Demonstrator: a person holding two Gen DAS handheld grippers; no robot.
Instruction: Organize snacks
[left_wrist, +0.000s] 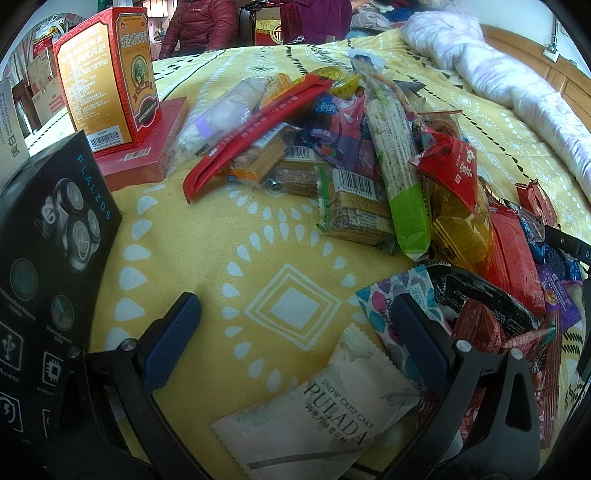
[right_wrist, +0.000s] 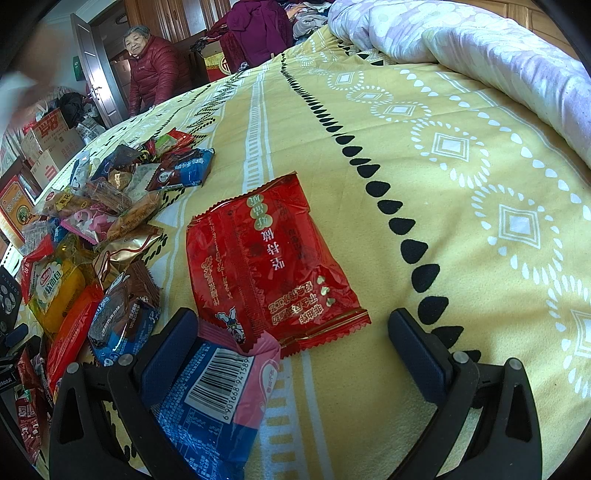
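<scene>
Presently the left gripper (left_wrist: 295, 317) is hovering with its fingers spread apart, gripping nothing, over the yellow bedspread (left_wrist: 207, 236). A white PULADA packet (left_wrist: 314, 417) is lying near, between its fingers. Beyond, the snack pile (left_wrist: 369, 158) is spreading far and right; boxes are standing at left. The right gripper (right_wrist: 291, 328) is likewise standing apart, a red packet (right_wrist: 273, 258) lying between its fingers, a blue packet (right_wrist: 214, 406) touching its left finger.

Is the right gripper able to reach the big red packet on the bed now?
Probably yes. The right gripper is open, and the red packet lies flat just ahead, uncovered. Only the blue-pink packet overlaps its near corner.
</scene>
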